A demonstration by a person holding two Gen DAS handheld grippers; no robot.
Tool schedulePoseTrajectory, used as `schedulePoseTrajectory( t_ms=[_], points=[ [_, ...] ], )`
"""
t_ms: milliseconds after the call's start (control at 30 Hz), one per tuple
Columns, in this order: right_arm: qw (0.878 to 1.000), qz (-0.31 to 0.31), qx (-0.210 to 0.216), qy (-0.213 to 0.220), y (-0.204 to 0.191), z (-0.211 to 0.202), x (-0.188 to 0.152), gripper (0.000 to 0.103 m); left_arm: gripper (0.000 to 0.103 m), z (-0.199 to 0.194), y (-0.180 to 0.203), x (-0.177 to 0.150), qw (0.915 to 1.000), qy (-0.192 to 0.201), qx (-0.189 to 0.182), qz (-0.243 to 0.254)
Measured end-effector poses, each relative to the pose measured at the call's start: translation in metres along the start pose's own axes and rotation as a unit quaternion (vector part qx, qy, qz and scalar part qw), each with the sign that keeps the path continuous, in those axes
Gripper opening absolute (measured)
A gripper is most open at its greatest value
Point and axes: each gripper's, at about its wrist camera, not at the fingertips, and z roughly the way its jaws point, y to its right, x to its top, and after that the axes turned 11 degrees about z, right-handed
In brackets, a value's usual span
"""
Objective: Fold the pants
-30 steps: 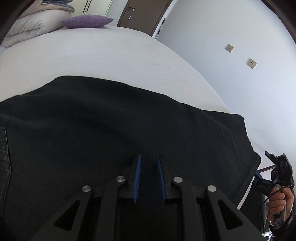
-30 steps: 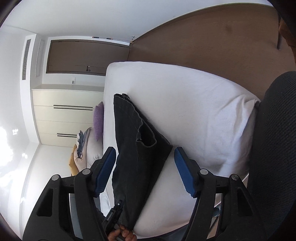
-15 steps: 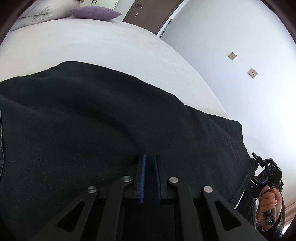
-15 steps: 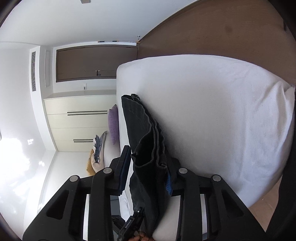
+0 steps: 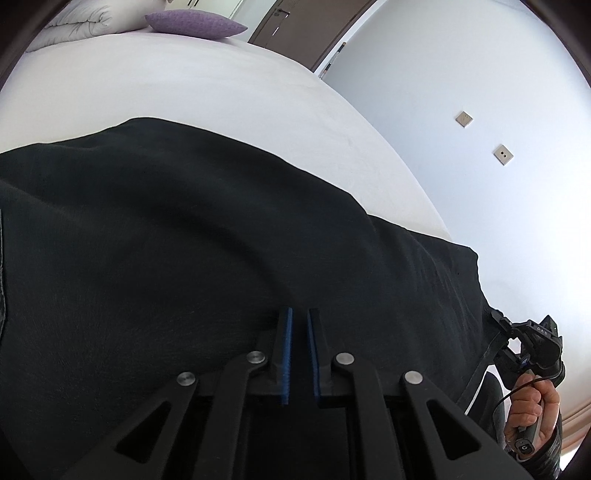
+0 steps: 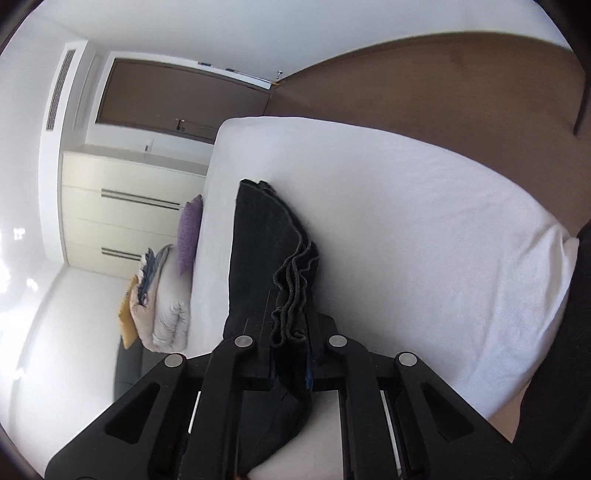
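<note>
Black pants (image 5: 184, 240) lie spread across a white bed (image 5: 192, 81). My left gripper (image 5: 298, 323) rests on their near part, blue pads drawn close with only a narrow dark slit of cloth between them. At the pants' right corner, a hand (image 5: 532, 410) holds my right gripper (image 5: 496, 321). In the right wrist view the right gripper (image 6: 291, 343) has the stacked, wavy hem layers of the pants (image 6: 258, 240) between its jaws. The jaws are closing and the pads press on the cloth, which runs away from them along the bed (image 6: 406, 221).
A purple pillow (image 5: 195, 22) and a folded duvet (image 5: 81, 22) sit at the bed's far end, with a brown door (image 5: 295, 22) behind. A cream wardrobe (image 6: 122, 206) and brown floor (image 6: 443, 81) border the bed. Something dark (image 6: 576, 332) fills the right edge.
The right jaws went from wide open around the hem to closed on it, bunching the layers. The left pads narrowed from a clear gap to a slit.
</note>
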Motion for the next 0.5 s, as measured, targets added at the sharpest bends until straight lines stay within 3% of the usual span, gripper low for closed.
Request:
schedulePoseTrajectory(
  t_ms=[100,133,167,200,233,267,367,500],
  points=[
    [0.994,-0.108,-0.026,-0.001,-0.045,0.005,-0.022,0.009,0.01,-0.005,-0.005,-0.001,0.9997,0.007,-0.012,-0.02],
    [0.988,-0.152,-0.036,-0.003,-0.06,0.007,-0.035,0.009,0.014,-0.007,-0.006,-0.002,0.9994,0.009,-0.016,-0.028],
    [0.976,-0.212,-0.048,-0.006,-0.08,0.015,-0.055,0.009,0.024,-0.009,-0.005,-0.002,0.9991,0.012,-0.022,-0.034],
    [0.962,-0.265,-0.058,-0.011,-0.095,0.018,-0.076,0.009,0.031,-0.011,-0.005,-0.002,0.9989,0.014,-0.028,-0.035],
    [0.944,-0.321,-0.072,-0.017,-0.109,0.025,-0.098,0.009,0.046,-0.013,-0.002,-0.001,0.9986,0.017,-0.035,-0.035],
    [0.915,-0.392,-0.093,-0.024,-0.121,0.036,-0.129,0.009,0.062,-0.015,0.0,0.0,0.9984,0.02,-0.041,-0.035],
    [0.841,-0.524,-0.13,-0.042,-0.129,0.068,-0.201,0.009,0.092,-0.02,0.008,0.004,0.9972,0.031,-0.055,-0.041],
    [0.796,-0.581,-0.16,-0.065,-0.113,0.089,-0.246,0.009,0.095,-0.013,0.009,0.006,0.9947,0.024,-0.076,-0.064]
  ],
)
